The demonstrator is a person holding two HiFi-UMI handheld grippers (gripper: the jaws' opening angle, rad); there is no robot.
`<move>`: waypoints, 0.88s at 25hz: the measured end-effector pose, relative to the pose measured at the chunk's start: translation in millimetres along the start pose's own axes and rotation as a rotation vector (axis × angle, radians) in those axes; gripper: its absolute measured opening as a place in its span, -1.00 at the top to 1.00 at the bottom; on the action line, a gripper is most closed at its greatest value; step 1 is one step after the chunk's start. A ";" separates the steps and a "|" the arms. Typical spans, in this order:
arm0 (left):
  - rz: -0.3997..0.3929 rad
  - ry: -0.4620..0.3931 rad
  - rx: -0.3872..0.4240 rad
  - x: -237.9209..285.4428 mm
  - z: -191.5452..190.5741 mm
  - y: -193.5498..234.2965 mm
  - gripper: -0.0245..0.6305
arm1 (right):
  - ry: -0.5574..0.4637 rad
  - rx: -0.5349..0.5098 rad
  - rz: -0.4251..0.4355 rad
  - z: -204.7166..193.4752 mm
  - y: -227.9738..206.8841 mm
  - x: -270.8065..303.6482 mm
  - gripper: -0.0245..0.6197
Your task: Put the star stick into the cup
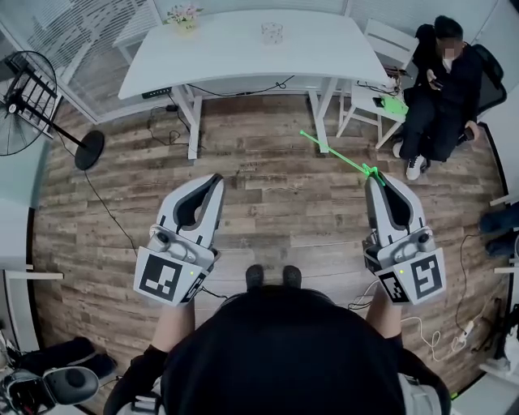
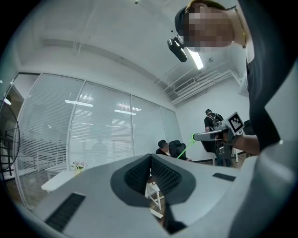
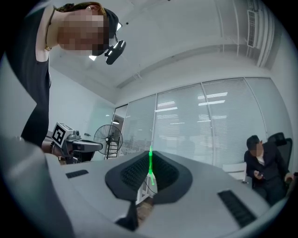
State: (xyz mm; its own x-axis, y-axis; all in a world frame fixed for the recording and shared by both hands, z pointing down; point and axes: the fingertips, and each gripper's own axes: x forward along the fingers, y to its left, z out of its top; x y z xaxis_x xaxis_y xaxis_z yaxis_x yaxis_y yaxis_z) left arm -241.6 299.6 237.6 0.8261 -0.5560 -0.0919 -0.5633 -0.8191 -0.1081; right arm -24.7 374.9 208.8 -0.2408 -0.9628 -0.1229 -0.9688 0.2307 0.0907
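Note:
A thin green star stick (image 1: 336, 154) juts forward and left from the tips of my right gripper (image 1: 375, 178), which is shut on it near its star end. In the right gripper view the stick (image 3: 150, 162) stands up between the closed pads. A clear glass cup (image 1: 272, 32) stands on the white table (image 1: 227, 61) far ahead, well beyond both grippers. My left gripper (image 1: 216, 180) is held level beside the right, jaws shut with nothing in them (image 2: 150, 158). The left gripper view shows the right gripper (image 2: 219, 135) with the stick (image 2: 186, 148).
A person in black (image 1: 442, 89) sits in a chair at the far right, beside a white chair with a green item (image 1: 395, 105). A standing fan (image 1: 24, 105) is at the left. Flowers (image 1: 185, 16) sit on the table. Cables run over the wooden floor.

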 end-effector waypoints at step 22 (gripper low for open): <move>-0.084 0.015 -0.035 -45.1 -26.4 52.9 0.89 | 0.008 -0.003 -0.124 -5.3 67.1 7.1 0.85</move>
State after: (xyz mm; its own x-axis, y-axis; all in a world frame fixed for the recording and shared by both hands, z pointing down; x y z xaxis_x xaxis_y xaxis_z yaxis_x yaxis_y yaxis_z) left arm -308.2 277.7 262.2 0.8705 -0.4873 -0.0687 -0.4917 -0.8671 -0.0803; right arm -91.1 382.8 219.2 -0.1189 -0.9849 -0.1258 -0.9909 0.1096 0.0787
